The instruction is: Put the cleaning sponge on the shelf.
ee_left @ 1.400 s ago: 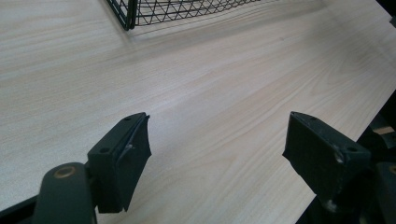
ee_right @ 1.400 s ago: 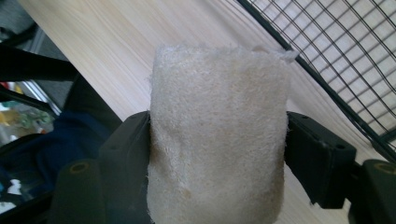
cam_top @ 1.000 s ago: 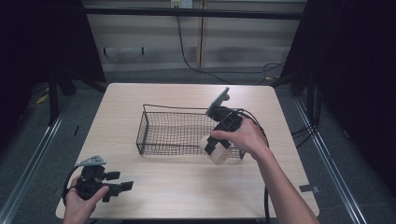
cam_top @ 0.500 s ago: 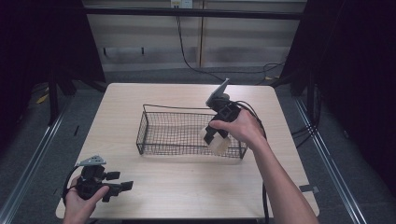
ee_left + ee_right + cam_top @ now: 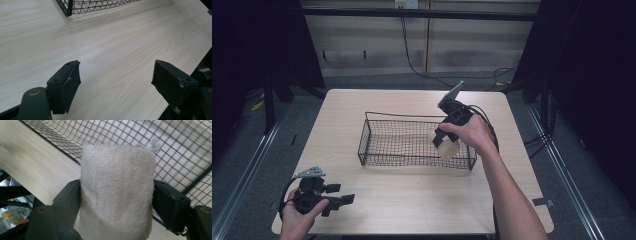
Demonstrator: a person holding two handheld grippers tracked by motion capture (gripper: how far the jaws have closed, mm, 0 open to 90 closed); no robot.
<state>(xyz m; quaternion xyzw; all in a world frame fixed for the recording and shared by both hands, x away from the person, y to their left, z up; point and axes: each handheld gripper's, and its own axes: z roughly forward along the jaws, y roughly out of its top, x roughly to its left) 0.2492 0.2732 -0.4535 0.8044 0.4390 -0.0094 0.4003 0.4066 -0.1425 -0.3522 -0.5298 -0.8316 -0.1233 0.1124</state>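
Note:
A cream loofah sponge [image 5: 116, 192] with a small white loop at its top is clamped between both black jaws of my right gripper [image 5: 116, 202]. In the high view that right gripper [image 5: 446, 145] holds the sponge [image 5: 448, 150] over the right end of a black wire basket [image 5: 377, 157], just above its front rim. My left gripper [image 5: 343, 200] rests low at the table's front left corner, pointing right. Its jaws stand wide apart in the left gripper view [image 5: 116, 85] with bare wood between them.
The basket's near corner [image 5: 67, 7] shows at the top of the left gripper view. The light wooden table [image 5: 412, 200] ends close behind my left hand. Cables trail off the table's right side, and dark floor surrounds the table.
My right gripper has carried the sponge from in front of the basket's right corner up and back, over its rim. The left gripper has stayed put.

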